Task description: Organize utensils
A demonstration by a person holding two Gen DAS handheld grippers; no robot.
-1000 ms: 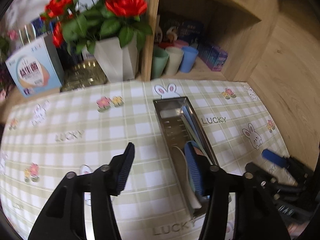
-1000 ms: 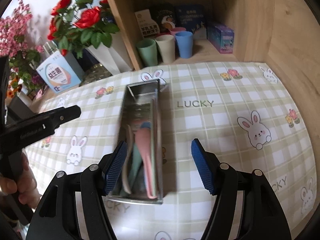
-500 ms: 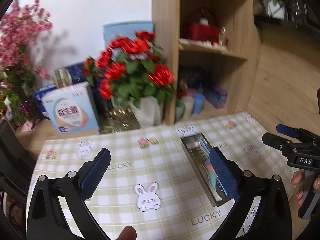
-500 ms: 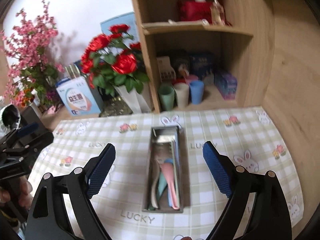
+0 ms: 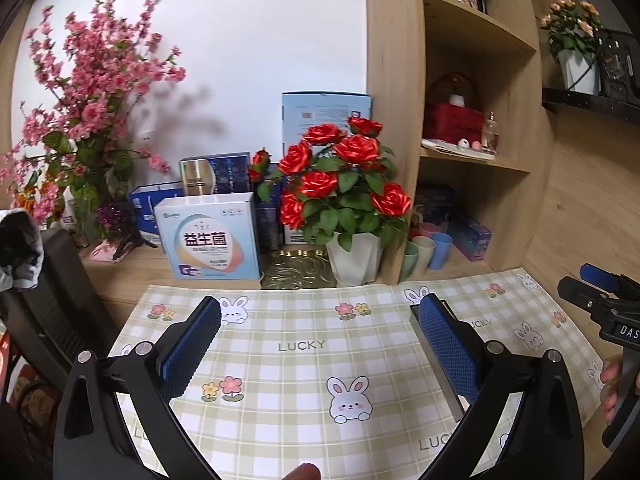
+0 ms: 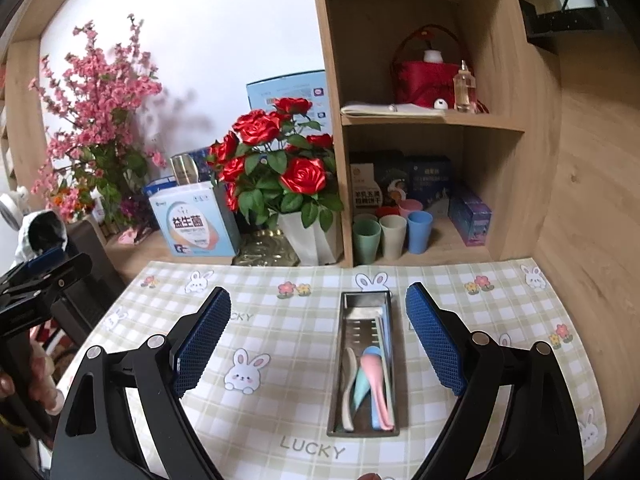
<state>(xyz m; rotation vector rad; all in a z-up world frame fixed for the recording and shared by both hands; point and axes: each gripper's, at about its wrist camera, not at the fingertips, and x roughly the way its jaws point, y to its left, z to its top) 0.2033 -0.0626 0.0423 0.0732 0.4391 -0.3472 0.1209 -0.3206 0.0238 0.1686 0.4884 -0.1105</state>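
On my far left, in the right wrist view, I see my left gripper (image 6: 38, 276) held up beside the table edge by a hand (image 6: 38, 376). Its jaws have just been opening; in its own view the two blue pads stand wide with only the green-and-white checked bunny tablecloth (image 5: 304, 368) showing between them. Nothing is gripped.

Next across comes the cloth's bare left half, with a white box printed with Chinese characters (image 6: 196, 224) and the red roses in a white vase (image 6: 280, 176) behind it.

Right of centre lies the long stainless steel utensil tray (image 6: 365, 364), lengthwise toward me. Inside it are the pastel plastic spoons (image 6: 370, 376), cream, mint, blue and pink, bowls together near the middle, handles toward the near end. I see no loose utensil on the cloth.

My right gripper (image 6: 318, 340) hangs above the near end of the cloth. Its jaws have just been opening too and now frame the tray without touching it, holding nothing.

I judge the sorting done, or very nearly, and the step in hand is backing off. To do it well I would keep both sets of pads wide and clear of the tray rim, so nothing tips the spoons. If tidying is wanted, I would nudge only the handles.
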